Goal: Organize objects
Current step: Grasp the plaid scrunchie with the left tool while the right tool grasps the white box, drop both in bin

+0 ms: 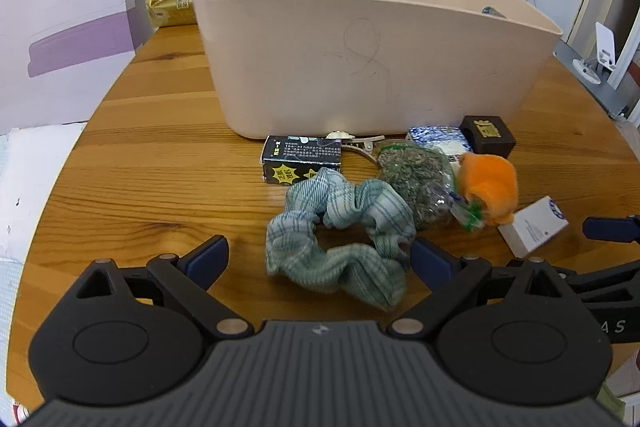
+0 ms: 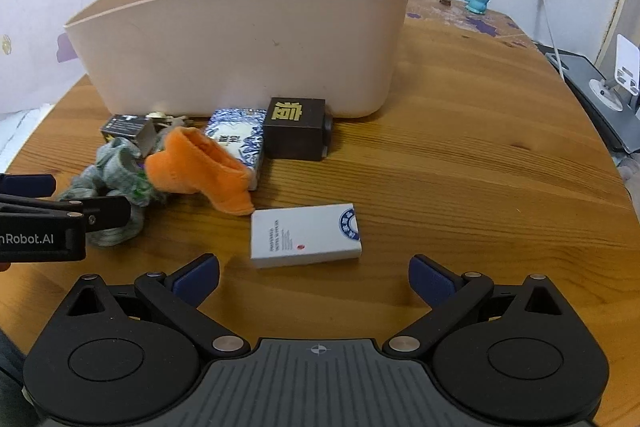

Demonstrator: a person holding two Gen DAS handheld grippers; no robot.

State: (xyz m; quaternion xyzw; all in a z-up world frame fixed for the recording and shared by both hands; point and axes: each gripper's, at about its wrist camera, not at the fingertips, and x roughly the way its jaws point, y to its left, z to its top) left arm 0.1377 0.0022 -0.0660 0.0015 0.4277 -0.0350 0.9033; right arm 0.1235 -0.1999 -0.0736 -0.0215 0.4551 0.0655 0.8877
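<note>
Here, scrunchie (image 1: 340,243): flat on the table (image 1: 160,155), a soft green ring, its wider span running left to right, right between the left tongs' tips.
Left tongs (image 1: 318,259): spread wide and empty, one finger at each side of the scrunchie; nearer hand for it.
White box (image 2: 306,235): lies just ahead of the right tongs (image 2: 314,277), long axis crosswise.
Right tongs: spread, empty.
Bin (image 1: 376,43): straight ahead, beyond the small pile; likely the goal.

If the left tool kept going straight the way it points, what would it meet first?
Most likely the green scrunchie, which lies between the open left tool's fingers; the beige bin stands farther behind.
</note>
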